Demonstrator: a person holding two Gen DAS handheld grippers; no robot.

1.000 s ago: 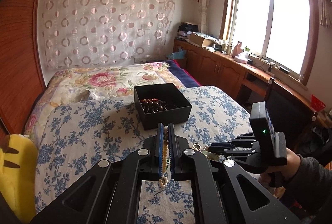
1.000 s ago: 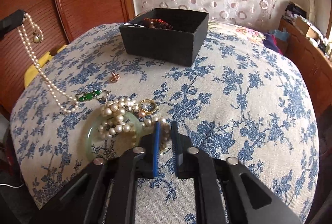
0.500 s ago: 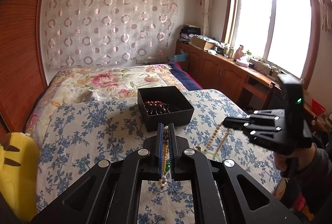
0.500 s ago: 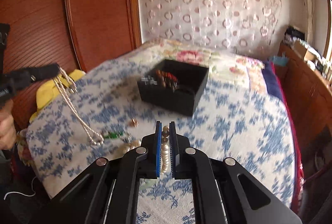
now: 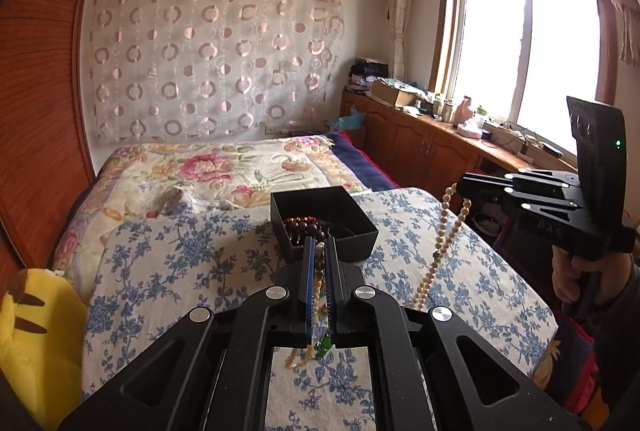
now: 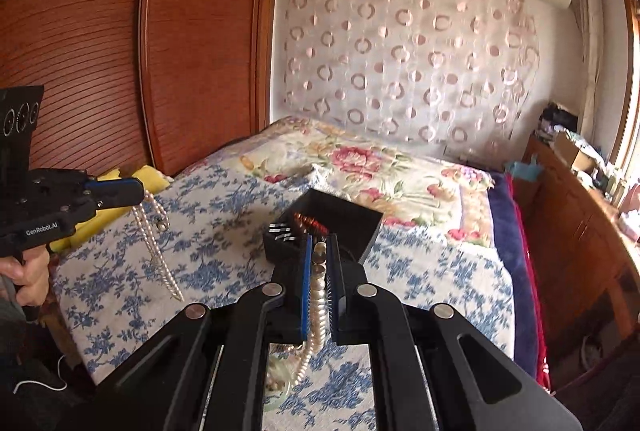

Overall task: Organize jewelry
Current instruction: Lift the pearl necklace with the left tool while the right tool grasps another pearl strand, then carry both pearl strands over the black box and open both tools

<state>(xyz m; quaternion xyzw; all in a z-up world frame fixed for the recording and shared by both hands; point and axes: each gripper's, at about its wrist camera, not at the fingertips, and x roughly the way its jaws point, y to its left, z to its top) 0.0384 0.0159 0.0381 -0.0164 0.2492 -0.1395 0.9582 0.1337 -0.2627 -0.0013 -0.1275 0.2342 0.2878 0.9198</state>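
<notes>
Pearl strands (image 6: 316, 315) hang clamped in both the L gripper (image 5: 319, 283) & R gripper (image 6: 319, 283), above bed w/ black box (image 5: 324, 221), prob. separate necklaces.

Our left gripper (image 5: 319, 263) sits at six o'clock, its jaws closed on a pearl strand (image 5: 318, 281) whose loose end and a green bead (image 5: 325, 345) hang below. Just beyond, toward twelve o'clock, a black box (image 5: 362, 231) rests on the blue-flowered bed cover (image 5: 172, 271), dark brown beads (image 5: 306, 227) inside. At three o'clock our right gripper (image 5: 464, 187) holds a second beaded strand (image 5: 440, 247) dangling above the cover. A yellow plush (image 5: 36, 343) lies at eight o'clock.
</notes>
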